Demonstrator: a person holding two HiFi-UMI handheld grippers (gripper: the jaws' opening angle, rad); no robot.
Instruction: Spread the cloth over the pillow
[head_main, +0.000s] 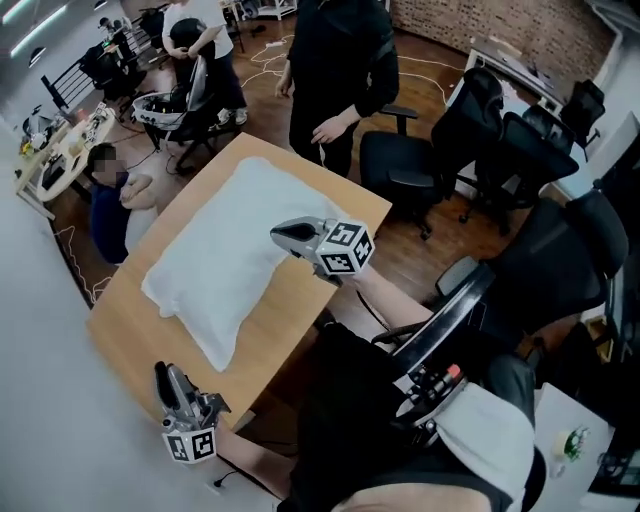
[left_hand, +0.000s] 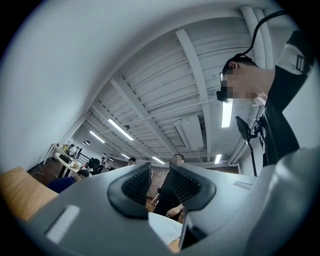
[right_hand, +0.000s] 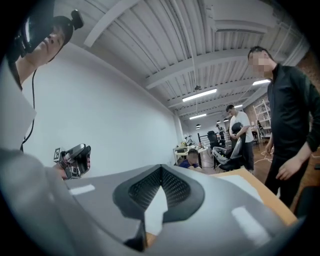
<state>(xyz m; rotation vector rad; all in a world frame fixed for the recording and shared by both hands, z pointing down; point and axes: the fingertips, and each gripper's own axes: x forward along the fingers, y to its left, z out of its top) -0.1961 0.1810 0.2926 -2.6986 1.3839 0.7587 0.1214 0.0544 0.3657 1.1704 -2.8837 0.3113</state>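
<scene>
A white pillow (head_main: 225, 260) lies lengthwise on the wooden table (head_main: 300, 300); its surface looks smooth and white, and I cannot tell a separate cloth from it. My right gripper (head_main: 277, 234) hovers over the pillow's right edge with its jaws shut and nothing between them; in the right gripper view (right_hand: 161, 170) the pads meet at the tips, with the white pillow (right_hand: 156, 210) below. My left gripper (head_main: 162, 372) is off the table's near left corner and points upward, away from the pillow. Its jaws (left_hand: 160, 170) stand apart with nothing between them.
A person in black (head_main: 340, 70) stands at the table's far side. Black office chairs (head_main: 500, 140) crowd the right. Another person (head_main: 105, 200) sits low at the left, by the white wall. Bare wood borders the pillow on the near right side.
</scene>
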